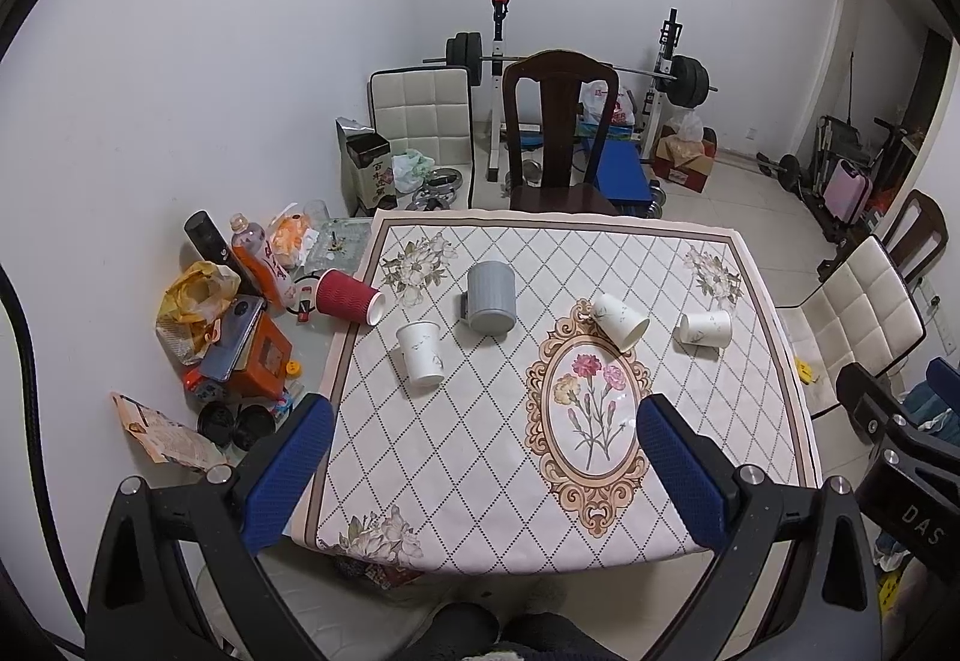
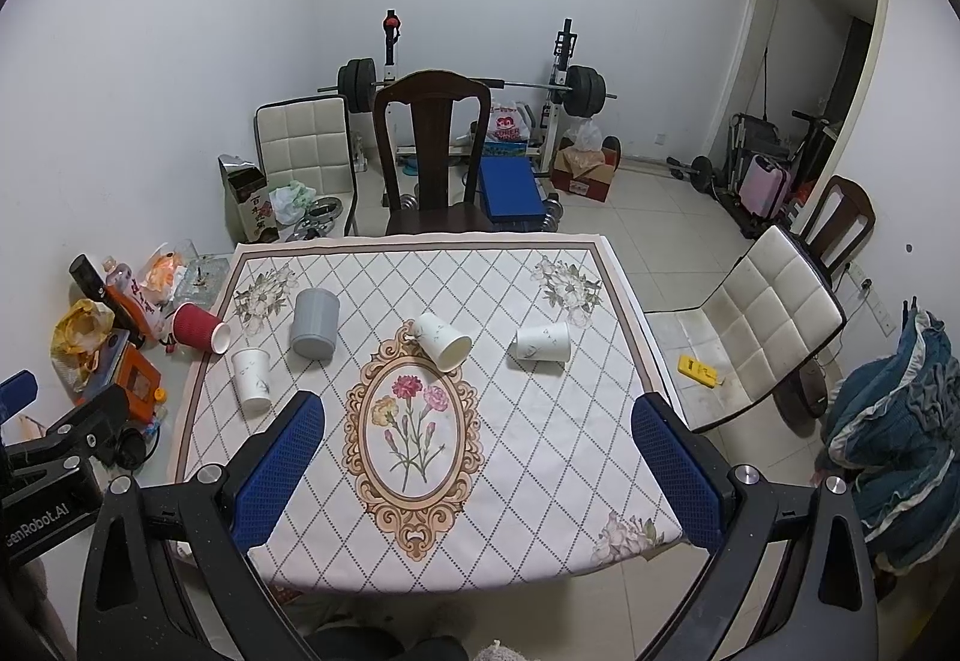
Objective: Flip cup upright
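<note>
Several cups sit on the patterned tablecloth (image 1: 480, 451). A red ribbed paper cup (image 1: 348, 296) (image 2: 201, 327) lies on its side at the left edge. A white paper cup (image 1: 421, 353) (image 2: 252, 379) stands upside down. A grey mug (image 1: 491, 298) (image 2: 314, 324) stands upside down. Two white paper cups lie on their sides: one by the oval frame (image 1: 621, 321) (image 2: 444, 340), one further right (image 1: 705, 328) (image 2: 543, 342). My left gripper (image 1: 486, 472) and right gripper (image 2: 477, 472) are both open and empty, above the near table edge.
Clutter of bottles, bags and boxes (image 1: 240, 313) fills the glass table's left side. A dark wooden chair (image 1: 558, 133) stands at the far edge, a white padded chair (image 2: 762, 325) at the right. A barbell rack (image 1: 576, 67) is behind.
</note>
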`<state>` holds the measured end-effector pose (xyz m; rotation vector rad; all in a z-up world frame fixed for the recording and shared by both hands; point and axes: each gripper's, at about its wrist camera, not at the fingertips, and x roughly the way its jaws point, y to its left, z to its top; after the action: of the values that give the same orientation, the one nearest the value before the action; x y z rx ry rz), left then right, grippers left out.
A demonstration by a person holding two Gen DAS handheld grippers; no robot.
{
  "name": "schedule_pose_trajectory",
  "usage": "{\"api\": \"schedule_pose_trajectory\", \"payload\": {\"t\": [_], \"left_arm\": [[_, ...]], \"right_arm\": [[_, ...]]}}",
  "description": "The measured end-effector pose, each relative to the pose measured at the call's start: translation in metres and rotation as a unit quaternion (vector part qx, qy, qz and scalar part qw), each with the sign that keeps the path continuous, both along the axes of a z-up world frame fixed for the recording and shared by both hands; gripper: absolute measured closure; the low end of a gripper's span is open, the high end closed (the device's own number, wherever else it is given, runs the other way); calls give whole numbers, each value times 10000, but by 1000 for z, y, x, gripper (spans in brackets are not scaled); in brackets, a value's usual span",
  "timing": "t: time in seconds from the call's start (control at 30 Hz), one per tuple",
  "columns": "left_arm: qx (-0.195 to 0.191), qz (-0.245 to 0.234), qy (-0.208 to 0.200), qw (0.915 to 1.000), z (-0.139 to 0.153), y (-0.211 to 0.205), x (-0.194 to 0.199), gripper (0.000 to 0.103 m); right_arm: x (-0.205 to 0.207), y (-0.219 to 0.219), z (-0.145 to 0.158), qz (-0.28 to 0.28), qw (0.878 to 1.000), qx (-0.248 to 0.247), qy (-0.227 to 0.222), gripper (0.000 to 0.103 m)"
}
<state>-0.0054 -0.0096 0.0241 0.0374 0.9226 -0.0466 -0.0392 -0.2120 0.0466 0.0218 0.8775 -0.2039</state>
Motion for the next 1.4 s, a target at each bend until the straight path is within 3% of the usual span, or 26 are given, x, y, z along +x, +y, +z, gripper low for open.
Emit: {"api": "schedule_pose_trajectory", "payload": {"t": [0.57,0.87,1.0,1.2,1.4], "left_arm": [[-21,83,9,10000,-4,11,3,0],[150,523,152,9984,-39,8,15,0],[460,861,443,9942,-82,24,37,0],[793,1149,1221,9826,-160,59,84,0],[629,1385,1958,9688,-232,98,143,0]], "right_arm": [[3,0,-8,106,9999,34,30,0],[19,-8,-27,304,9990,104,301,0],[42,-10,-66,428,9966,189,673,0],[92,6,-156,478,9866,360,1519,0],[149,47,-247,533,9729,342,2226,0]]}}
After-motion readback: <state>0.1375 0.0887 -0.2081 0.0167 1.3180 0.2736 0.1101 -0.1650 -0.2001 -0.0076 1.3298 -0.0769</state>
